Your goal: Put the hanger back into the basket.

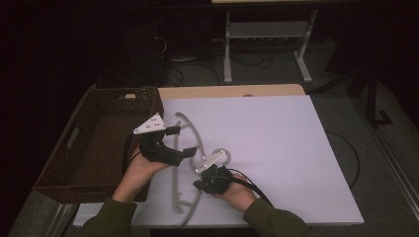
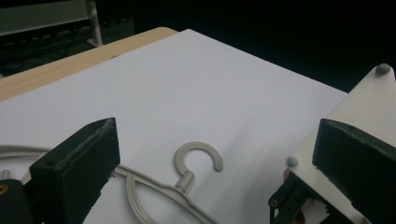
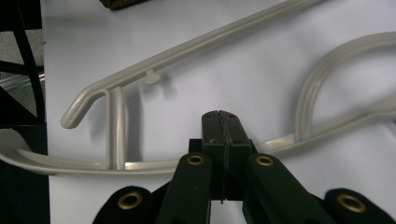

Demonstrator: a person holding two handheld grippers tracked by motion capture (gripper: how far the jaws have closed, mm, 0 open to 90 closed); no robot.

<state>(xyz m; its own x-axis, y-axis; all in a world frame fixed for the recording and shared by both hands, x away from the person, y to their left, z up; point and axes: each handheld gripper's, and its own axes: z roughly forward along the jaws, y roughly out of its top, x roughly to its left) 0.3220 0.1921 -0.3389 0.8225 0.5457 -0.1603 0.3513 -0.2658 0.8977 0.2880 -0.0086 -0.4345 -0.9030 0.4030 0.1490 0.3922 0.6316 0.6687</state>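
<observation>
A grey plastic clothes hanger (image 1: 190,163) lies flat on the white board (image 1: 276,148), just beside the wicker basket (image 1: 94,143) that sits off the board's left edge. Its hook (image 2: 198,158) curls away from the basket, toward the middle of the board.

The right gripper (image 1: 207,180) sits low at the hanger, on the side away from the basket. In the right gripper view its jaws are pressed flat together with no gap, right at the hanger's lower rail (image 3: 140,164); whether the rail is pinched between them or merely runs behind them cannot be told, since the jaw block hides that stretch. Judging by the low, close approach, it is placed to hold the hanger there.

The left gripper (image 1: 180,140) hangs above the hanger, between it and the basket, jaws spread wide and holding nothing. Its raised, open stance looks like readiness to take a second hold, perhaps near the hook, which lies between its jaws in its own view.
</observation>
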